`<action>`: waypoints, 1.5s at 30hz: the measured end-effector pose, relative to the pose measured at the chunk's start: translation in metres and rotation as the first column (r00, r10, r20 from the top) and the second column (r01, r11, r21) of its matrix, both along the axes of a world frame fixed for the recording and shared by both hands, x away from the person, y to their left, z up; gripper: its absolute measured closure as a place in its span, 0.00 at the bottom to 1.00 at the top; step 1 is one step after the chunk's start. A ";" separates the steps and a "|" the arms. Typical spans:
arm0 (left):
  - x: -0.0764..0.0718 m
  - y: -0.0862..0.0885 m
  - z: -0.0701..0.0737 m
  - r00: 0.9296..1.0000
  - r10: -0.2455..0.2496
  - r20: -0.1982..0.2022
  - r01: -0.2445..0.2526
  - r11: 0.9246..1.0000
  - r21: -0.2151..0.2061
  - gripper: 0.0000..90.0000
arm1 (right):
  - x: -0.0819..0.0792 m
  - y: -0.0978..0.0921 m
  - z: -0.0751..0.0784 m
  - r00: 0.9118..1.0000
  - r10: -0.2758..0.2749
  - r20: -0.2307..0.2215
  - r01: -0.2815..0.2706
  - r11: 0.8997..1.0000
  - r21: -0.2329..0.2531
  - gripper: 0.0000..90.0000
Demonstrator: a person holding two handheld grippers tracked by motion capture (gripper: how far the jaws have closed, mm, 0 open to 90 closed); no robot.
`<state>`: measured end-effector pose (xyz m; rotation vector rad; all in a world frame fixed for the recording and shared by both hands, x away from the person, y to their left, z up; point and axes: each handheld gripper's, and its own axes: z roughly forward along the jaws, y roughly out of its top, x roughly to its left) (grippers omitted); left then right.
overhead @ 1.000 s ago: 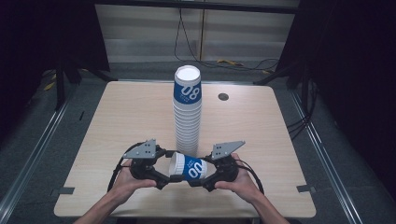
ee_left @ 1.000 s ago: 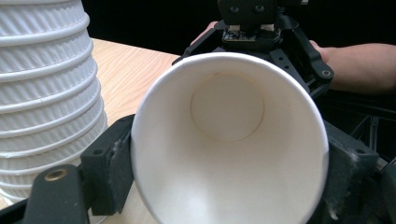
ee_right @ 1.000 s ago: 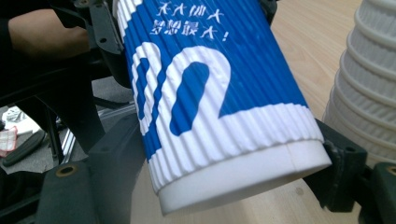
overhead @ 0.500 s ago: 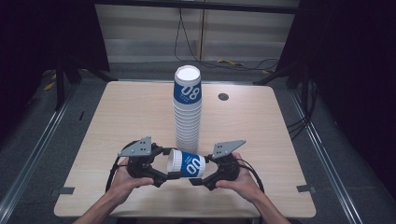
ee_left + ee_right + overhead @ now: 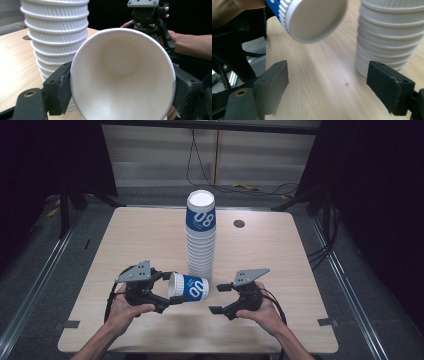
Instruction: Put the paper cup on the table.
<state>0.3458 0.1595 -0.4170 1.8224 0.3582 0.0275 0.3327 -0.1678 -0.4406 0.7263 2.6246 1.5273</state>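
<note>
High view shows the left gripper (image 5: 172, 292) clamped on the rim end of a blue-and-white paper cup (image 5: 190, 287), which lies sideways above the wooden table (image 5: 280, 255) just in front of the tall cup stack (image 5: 200, 237). Left gripper view looks straight into the cup's white mouth, pinched between both jaws. The right gripper (image 5: 220, 298) stands apart from the cup's base, its jaws spread wide with nothing between them.

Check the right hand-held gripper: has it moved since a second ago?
Yes. The right hand-held gripper has let go of the loose cup and pulled back to the right, away from the cup stack.
</note>
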 end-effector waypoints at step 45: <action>0.020 0.052 0.006 0.974 0.220 -0.061 -0.189 0.926 0.326 0.21 | 0.007 -0.028 0.006 0.990 -0.136 0.026 0.136 0.991 0.005 0.21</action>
